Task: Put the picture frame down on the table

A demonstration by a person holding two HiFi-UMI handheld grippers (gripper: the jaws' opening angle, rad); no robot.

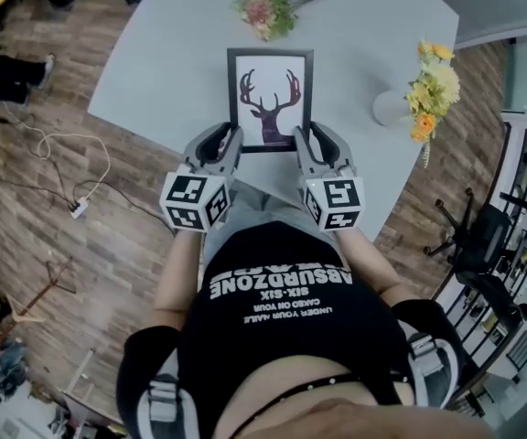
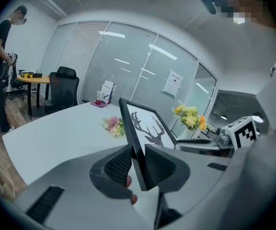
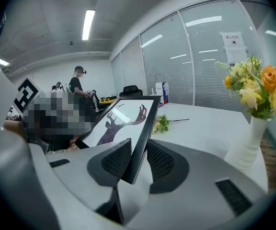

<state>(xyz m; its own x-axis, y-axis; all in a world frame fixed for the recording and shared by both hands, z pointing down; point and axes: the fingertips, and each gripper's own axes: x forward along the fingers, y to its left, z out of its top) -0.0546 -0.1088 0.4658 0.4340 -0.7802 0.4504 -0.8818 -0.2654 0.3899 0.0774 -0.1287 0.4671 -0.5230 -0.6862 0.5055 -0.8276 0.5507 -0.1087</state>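
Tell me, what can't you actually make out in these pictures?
- Head view: whether the picture frame rests on the table or hangs above it. The overhead angle shows no gap.
- Both gripper views: the frame's back, since it is seen nearly edge-on.
- The frame's lower corners, covered by the left gripper and right gripper.
- Left gripper view: the notice on the glass wall, whose print is too small.

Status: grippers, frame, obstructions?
Left gripper, right gripper: shut on black deer-print picture frame. Frame tilted over pale grey table. Pink bouquet, white vase of yellow flowers clear.
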